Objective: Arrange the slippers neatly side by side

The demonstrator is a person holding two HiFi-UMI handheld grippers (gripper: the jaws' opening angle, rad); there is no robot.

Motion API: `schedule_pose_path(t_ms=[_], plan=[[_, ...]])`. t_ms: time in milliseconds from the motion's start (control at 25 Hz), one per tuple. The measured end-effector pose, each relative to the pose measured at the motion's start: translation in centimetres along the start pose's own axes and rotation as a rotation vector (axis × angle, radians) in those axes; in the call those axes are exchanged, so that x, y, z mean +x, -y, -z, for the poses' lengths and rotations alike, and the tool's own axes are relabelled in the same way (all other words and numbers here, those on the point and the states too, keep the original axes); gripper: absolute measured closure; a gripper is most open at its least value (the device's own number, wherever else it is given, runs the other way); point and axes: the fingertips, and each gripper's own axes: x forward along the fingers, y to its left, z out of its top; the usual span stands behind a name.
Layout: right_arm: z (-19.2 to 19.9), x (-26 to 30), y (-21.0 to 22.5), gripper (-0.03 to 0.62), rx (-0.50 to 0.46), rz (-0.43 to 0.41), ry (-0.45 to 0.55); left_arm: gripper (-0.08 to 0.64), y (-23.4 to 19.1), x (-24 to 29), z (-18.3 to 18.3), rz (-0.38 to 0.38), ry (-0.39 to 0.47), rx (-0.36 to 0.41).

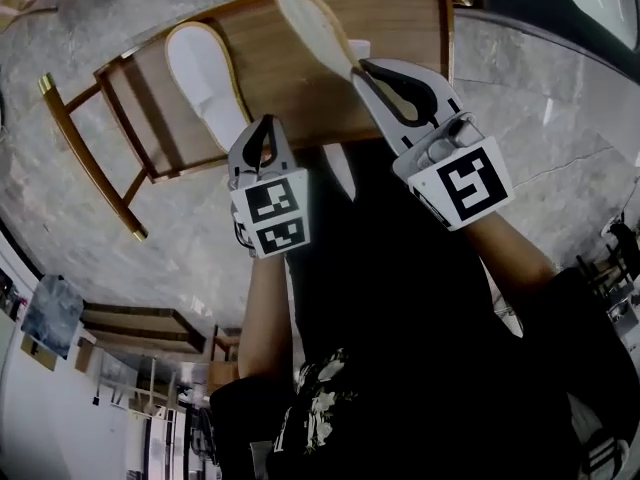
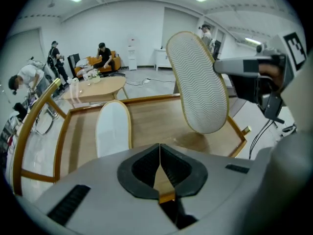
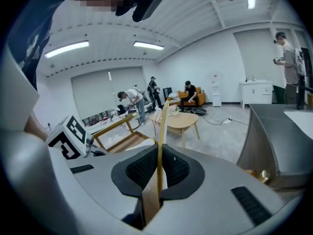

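Lifting step, head view: the right gripper (image 1: pixel 362 68), at upper middle of the frame, was clamped on the rim of the raised slipper (image 1: pixel 312 23), which stood on edge above the rimmed wooden stand (image 1: pixel 400 23).
Left gripper, head view: the left gripper (image 1: pixel 266 126) hung at the centre with its jaws together, just below the lying slipper (image 1: pixel 205 73). Nothing showed in its grip.
Stand contents, head view: one slipper lay flat on the stand's left part, and the rest of the board was bare wood.
Jaws, left gripper view: the pads met along one line at lower centre. Only the stand's wood showed past them, so I judged this gripper empty.
Slippers, left gripper view: the lying slipper sat left of centre, inside the rim. The raised slipper hung at upper right with its zigzag sole facing the camera, apparently clear of the board.
Jaws, right gripper view: they were closed on a thin tan edge running up the middle of the frame, which was the raised slipper seen edge-on.
Step in hand: I judged it as carrying the second slipper to its place, with the pairing not yet done.
Next move: it likely called for rolling the slipper flat, sole down. It would then go on the bare wood just beside the lying one, parallel, with toes the same way and heels level.
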Motion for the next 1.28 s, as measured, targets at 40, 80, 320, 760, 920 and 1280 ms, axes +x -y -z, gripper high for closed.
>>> schedule_pose_path(t_ms=[40,80,320,760,920,1280], plan=[[-0.2,0.3,-0.2,0.571,-0.024,-0.019,-0.014,0.554,-0.2,-0.2,0.3,-0.011,0.003,-0.026],[-0.3,0.5,-0.5,0.571,-0.053,-0.039,-0.026,0.554,-0.4,-0.4,0.5,-0.023,0.008,-0.053],[-1.1,2.3,-1.5,0.571,-0.316,-0.142,-0.043,0.554,-0.7,-1.6,1.6,-0.064,0.062,-0.219],[1.4,2.8,-3.6,0.571,-0.620,-0.189,-0.112,0.554,-1.3,-2.0,4.7,-0.092,0.062,-0.329],[3.9,2.4,-5.6,0.569,-0.622,-0.248,-0.140,0.554,-2.1,-1.7,5.0,-0.104,0.055,-0.337],[10.2,0.8,-6.0,0.558,-0.576,-0.337,-0.293,0.554,-2.9,-0.9,4.9,-0.096,0.050,-0.340]])
